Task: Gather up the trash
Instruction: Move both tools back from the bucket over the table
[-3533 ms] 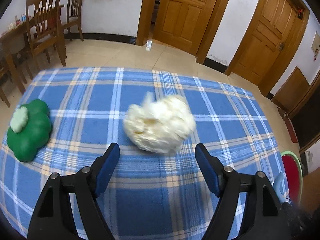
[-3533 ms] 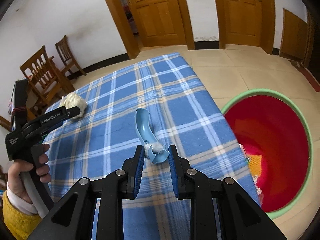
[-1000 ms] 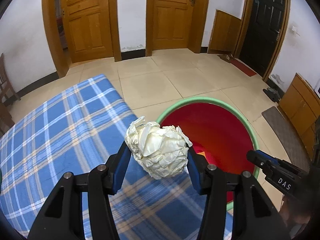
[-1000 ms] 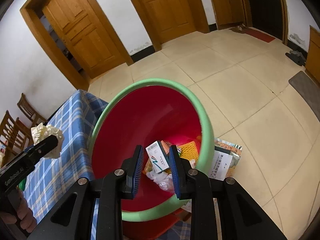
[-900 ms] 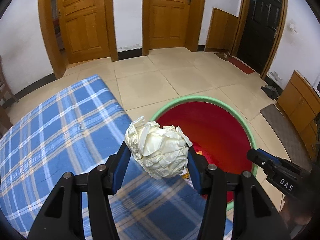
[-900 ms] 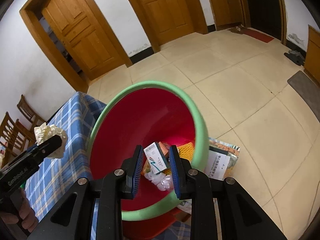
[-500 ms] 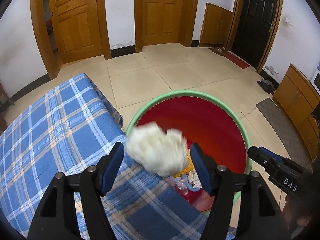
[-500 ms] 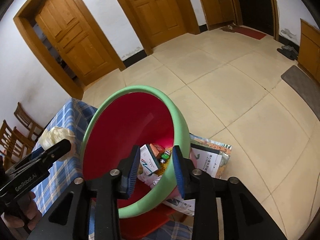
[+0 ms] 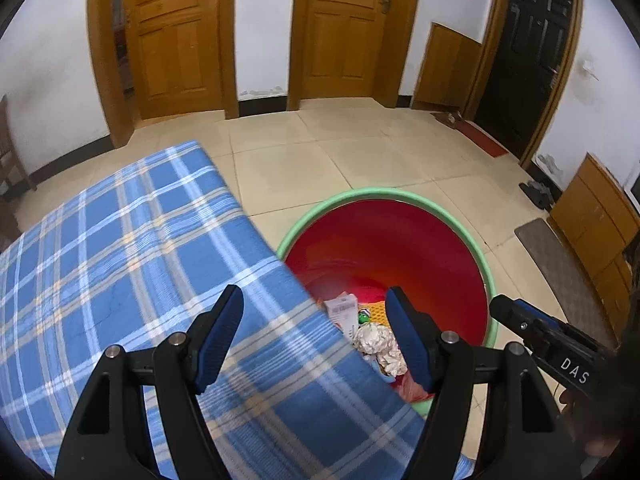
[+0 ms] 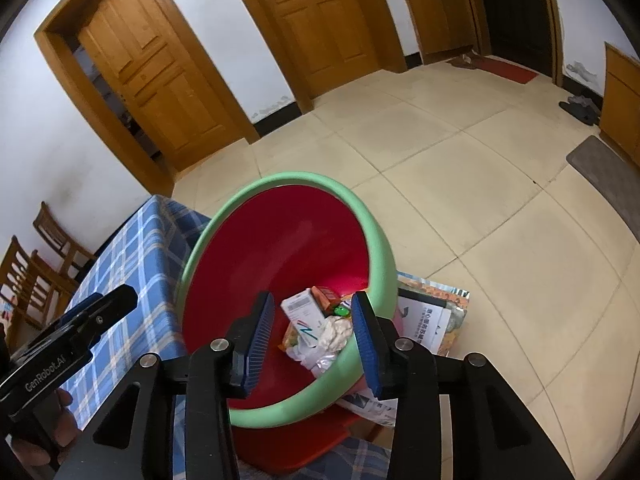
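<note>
A red bin with a green rim (image 9: 400, 194) stands on the floor beside the blue plaid table (image 9: 120, 248). It also shows in the right wrist view (image 10: 280, 179). The crumpled cream paper ball (image 9: 374, 340) lies inside among boxes and wrappers, and shows in the right wrist view (image 10: 334, 330). My left gripper (image 9: 314, 334) is open and empty over the table's edge and the bin. My right gripper (image 10: 312, 330) is open and empty above the bin. The other gripper shows at the right of the left view (image 9: 552, 344).
Papers (image 10: 424, 320) lie on the tiled floor under the bin. Wooden doors (image 9: 344, 28) line the far wall. Wooden chairs (image 10: 44, 260) stand beyond the table. A dark mat (image 9: 560, 264) and a cabinet (image 9: 596, 224) are at the right.
My left gripper opened and the paper ball dropped into the bin. My right gripper's jaws have spread wider and it stays over the bin.
</note>
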Demonstrator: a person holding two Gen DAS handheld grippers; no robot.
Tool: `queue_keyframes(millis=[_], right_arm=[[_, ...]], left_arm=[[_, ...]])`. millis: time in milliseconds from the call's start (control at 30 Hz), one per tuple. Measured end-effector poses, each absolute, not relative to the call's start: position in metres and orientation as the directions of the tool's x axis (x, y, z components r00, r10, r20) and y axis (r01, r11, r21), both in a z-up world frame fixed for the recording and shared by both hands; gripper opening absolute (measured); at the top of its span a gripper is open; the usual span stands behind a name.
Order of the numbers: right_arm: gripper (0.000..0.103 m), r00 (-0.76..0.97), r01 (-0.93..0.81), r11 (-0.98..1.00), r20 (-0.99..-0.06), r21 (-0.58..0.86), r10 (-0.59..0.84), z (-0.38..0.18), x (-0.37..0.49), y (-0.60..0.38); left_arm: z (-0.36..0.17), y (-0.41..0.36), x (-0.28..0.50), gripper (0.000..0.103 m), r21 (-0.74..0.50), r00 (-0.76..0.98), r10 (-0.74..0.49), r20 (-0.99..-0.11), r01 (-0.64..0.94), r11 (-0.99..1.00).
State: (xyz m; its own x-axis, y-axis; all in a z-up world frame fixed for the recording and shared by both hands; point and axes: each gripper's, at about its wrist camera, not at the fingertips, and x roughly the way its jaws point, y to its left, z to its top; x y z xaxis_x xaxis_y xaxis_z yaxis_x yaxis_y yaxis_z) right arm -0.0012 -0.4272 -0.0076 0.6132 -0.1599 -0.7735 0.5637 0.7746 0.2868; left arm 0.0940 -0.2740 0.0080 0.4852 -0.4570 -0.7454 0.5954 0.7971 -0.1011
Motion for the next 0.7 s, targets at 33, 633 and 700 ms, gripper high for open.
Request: queue_keyframes(millis=[33, 633, 700], right_arm=[[0.046, 0.615, 0.558, 0.779, -0.773, 0.286, -0.157, -0.006, 0.0, -0.424], [0.061, 0.644, 0.449, 0.847, -0.761, 0.286, -0.084, 0.007, 0.022, -0.372], [0.061, 0.644, 0.435, 0.854, -0.762, 0.285, -0.073, 0.007, 0.025, -0.366]], left_arm=[[0.008, -0.27, 0.094, 0.073, -0.104, 0.488, -0.453, -0.746, 0.587, 0.803], [0.018, -0.183, 0.106, 0.073, -0.131, 0.576, -0.364, -0.732, 0.406, 0.905], [0.018, -0.171, 0.106, 0.073, -0.129, 0.585, -0.347, -0.733, 0.381, 0.915]])
